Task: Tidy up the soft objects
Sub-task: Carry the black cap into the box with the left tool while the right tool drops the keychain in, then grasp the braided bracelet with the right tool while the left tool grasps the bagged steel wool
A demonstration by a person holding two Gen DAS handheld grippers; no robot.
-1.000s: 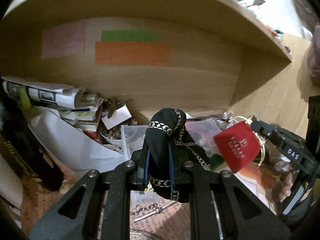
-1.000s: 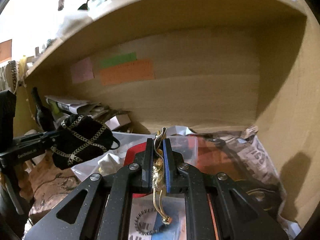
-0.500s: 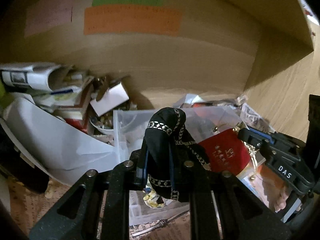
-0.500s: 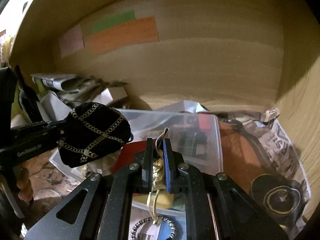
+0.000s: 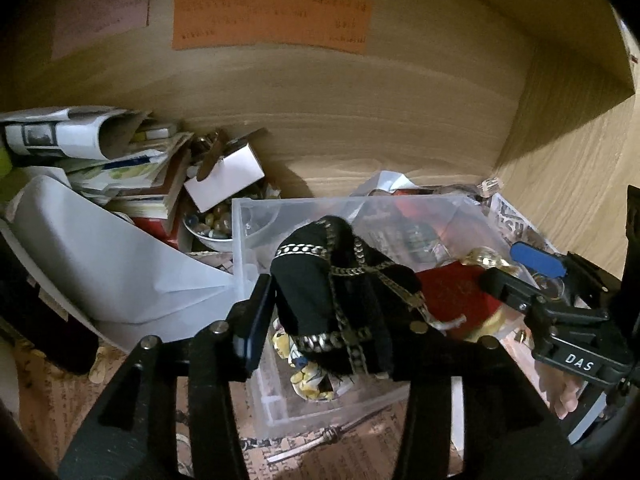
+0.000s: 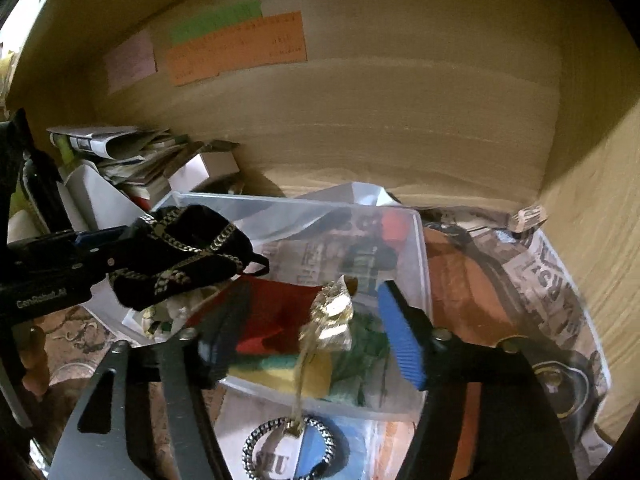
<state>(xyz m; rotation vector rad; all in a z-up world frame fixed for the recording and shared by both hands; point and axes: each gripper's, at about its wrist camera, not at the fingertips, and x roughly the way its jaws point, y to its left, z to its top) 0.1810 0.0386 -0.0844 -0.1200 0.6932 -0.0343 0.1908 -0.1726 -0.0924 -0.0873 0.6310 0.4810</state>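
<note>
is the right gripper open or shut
Open: the right gripper has its fingers spread wide, and the gold cord hangs between them over the clear bin.

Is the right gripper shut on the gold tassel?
No, the right gripper stands wide open, and the gold tassel hangs loose in the gap above the clear bin.

Dim warm light, fisheye vignette, motion blur

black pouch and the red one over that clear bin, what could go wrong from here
1. The left gripper is open, yet the black pouch sits between its fingers: its chain may snag on a finger instead of dropping.
2. The red pouch with its gold tassel sits near the clear bin's front; the tassel could hang over the rim.
3. The right gripper is close; they might bump.
</note>
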